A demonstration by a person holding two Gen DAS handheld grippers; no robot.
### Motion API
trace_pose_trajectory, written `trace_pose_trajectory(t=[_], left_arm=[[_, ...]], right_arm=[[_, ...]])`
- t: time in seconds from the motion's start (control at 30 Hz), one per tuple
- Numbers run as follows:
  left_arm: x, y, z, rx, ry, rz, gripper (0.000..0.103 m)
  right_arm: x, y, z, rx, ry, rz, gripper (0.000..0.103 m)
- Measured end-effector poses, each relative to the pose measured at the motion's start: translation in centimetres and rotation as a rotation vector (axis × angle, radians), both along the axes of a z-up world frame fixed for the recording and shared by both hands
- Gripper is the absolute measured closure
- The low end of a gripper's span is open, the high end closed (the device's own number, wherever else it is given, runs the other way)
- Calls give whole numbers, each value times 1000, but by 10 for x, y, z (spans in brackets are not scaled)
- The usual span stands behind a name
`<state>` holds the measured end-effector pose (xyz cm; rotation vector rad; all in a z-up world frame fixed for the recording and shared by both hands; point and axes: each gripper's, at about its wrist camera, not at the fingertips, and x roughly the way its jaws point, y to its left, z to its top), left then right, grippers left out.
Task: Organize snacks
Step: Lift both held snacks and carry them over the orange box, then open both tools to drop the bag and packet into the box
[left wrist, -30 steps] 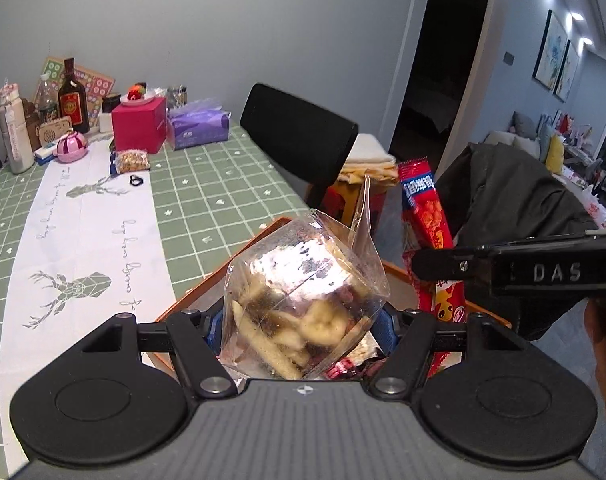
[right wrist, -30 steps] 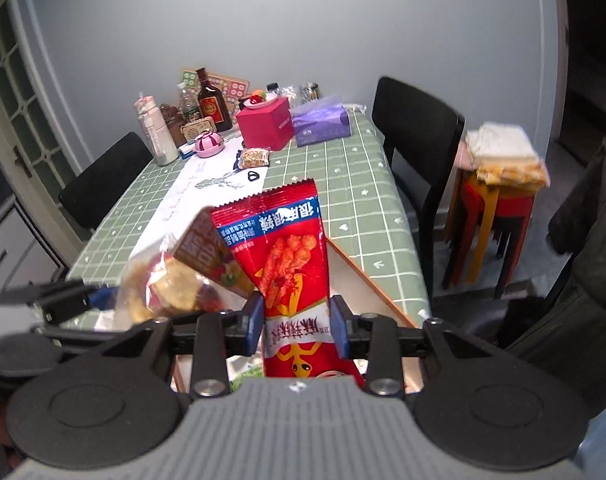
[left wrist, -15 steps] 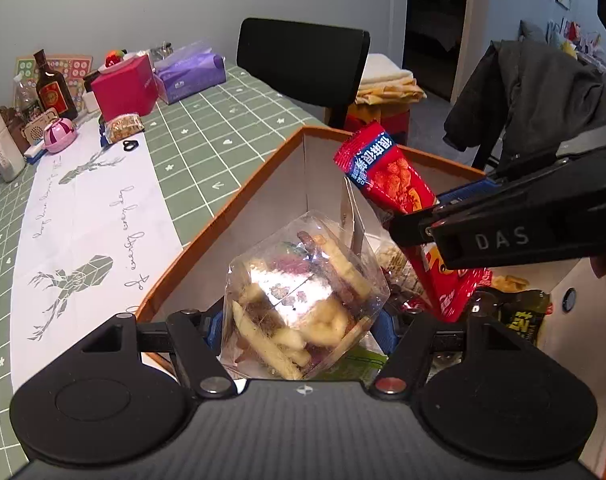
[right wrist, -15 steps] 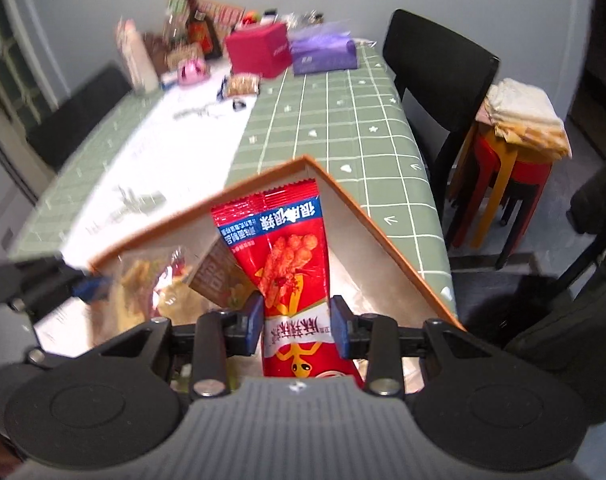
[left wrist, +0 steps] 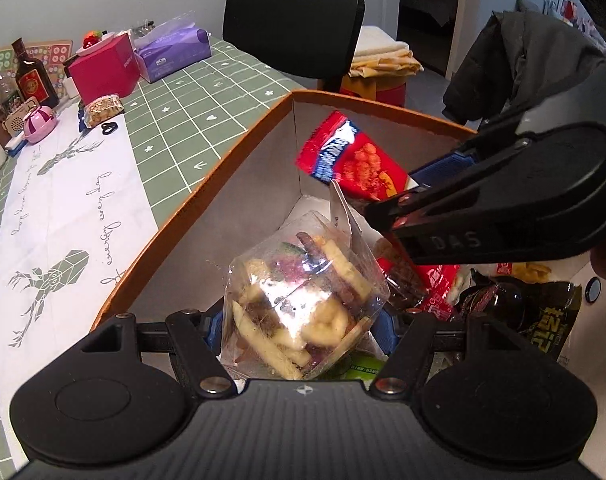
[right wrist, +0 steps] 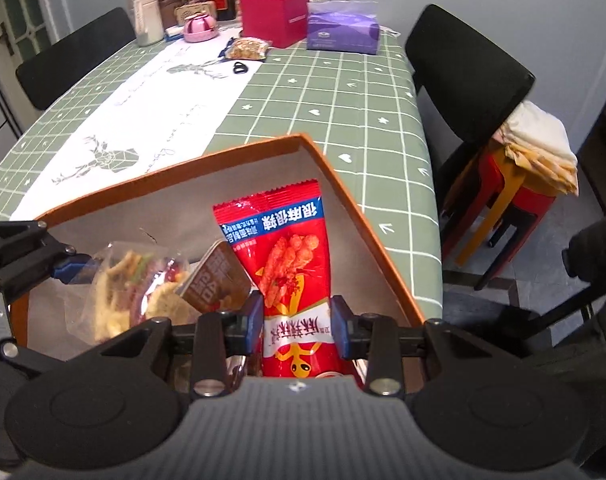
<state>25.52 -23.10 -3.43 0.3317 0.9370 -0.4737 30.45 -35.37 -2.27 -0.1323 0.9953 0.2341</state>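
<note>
the left gripper [left wrist: 303, 332] squeezes a clear crinkly bag of chips [left wrist: 303, 304]; the right gripper [right wrist: 297, 326] squeezes a shiny red snack packet [right wrist: 291, 264]. both hang inside the orange-edged cardboard box [left wrist: 207, 184]. the slippery bags might bump together, and squeezing hard could crush the chips.

Box [right wrist: 345, 184]: orange rim, pale grey-white inner walls. Snack packet [right wrist: 291, 264]: red with a blue band, white lettering and orange snack pictures; clear bag [left wrist: 303, 300]: yellow, purple and brown pieces inside. Desk [right wrist: 335, 92]: green cloth with white grid, stars and hearts; runner [right wrist: 163, 92]: white with grey deer motifs and script.
</note>
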Motion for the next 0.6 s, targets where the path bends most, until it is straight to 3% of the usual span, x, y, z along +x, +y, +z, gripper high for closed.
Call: trace_pose_trajectory(t=[0.27,0.6], left_arm=[[1,0,-4,30,27,18,24],[-1,-5,-10,100,41,-11,18]], right_arm=[[14,11,-20,-23,57,32,67],[18,4,-34,70,113,-45,61]])
